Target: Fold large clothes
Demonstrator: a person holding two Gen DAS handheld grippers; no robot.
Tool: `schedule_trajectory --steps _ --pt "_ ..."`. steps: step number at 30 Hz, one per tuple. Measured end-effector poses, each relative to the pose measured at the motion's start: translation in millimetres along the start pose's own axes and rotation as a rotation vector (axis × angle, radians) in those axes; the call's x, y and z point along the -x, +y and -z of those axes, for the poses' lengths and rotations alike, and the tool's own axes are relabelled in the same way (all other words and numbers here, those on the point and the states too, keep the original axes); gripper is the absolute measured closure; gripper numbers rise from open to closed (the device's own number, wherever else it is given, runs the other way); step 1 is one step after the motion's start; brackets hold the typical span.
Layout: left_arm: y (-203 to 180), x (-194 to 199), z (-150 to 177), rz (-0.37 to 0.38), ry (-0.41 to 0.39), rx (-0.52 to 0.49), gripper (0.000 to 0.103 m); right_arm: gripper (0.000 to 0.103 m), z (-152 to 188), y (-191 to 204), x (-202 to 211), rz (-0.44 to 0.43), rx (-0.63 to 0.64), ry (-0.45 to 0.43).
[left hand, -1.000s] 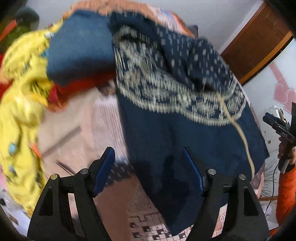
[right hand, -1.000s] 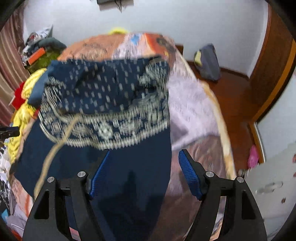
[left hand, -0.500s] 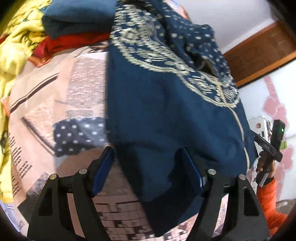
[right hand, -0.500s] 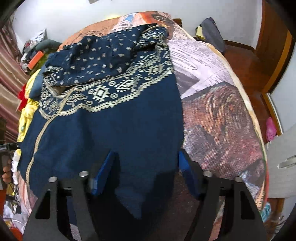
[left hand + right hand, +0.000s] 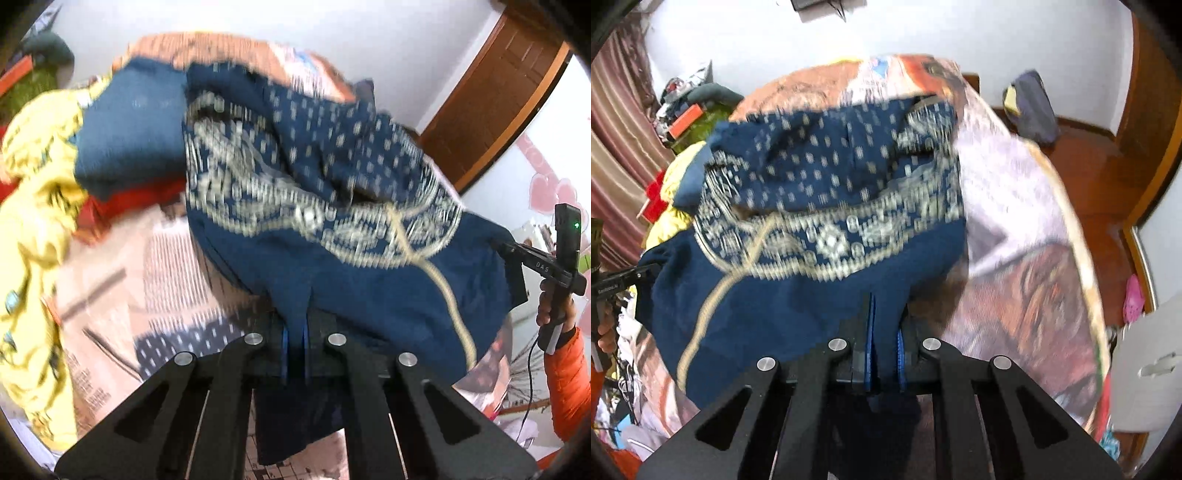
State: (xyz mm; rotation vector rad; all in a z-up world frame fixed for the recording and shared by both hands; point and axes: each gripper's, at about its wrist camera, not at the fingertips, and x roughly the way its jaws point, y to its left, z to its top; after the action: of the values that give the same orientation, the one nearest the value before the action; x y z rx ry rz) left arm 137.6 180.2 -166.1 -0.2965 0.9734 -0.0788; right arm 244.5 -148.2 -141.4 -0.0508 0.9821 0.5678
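A dark blue garment (image 5: 369, 280) with a cream patterned band lies spread on the bed. My left gripper (image 5: 294, 347) is closing on its near hem, and the blue pads pinch a fold of the cloth. In the right wrist view the same garment (image 5: 798, 295) fills the middle, and my right gripper (image 5: 884, 354) is closing on the hem too, with cloth squeezed between its pads. The hem rises off the bed at both grips. The right gripper's body (image 5: 539, 266), held by a hand in an orange sleeve, shows at the garment's far corner.
A printed bed cover (image 5: 166, 258) lies under the garment. A yellow cloth (image 5: 33, 206), a folded blue cloth (image 5: 129, 140) and a red cloth (image 5: 136, 199) are piled at the left. A bag (image 5: 1032, 107) sits on the wooden floor by the far wall.
Both grippers went from open around the hem to shut on it. Both have since lifted and tipped up, so the views show more of the room, and the hem has come up with them.
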Motion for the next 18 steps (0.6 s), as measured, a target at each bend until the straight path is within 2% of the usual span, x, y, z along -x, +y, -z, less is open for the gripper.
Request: schedule_trajectory --steps 6,10,14,18 --pt "-4 42 -48 -0.021 -0.167 -0.026 0.099 0.095 -56 0 20 0.013 0.026 -0.128" --pt "-3 51 -87 -0.038 -0.252 -0.032 0.099 0.095 -98 -4 20 0.019 0.024 -0.191" --pt "5 43 -124 -0.064 -0.293 0.006 0.099 0.095 -135 -9 6 0.022 0.002 -0.224" --pt "26 18 -162 -0.064 -0.282 0.09 0.099 0.095 -159 -16 -20 0.034 -0.017 -0.209"
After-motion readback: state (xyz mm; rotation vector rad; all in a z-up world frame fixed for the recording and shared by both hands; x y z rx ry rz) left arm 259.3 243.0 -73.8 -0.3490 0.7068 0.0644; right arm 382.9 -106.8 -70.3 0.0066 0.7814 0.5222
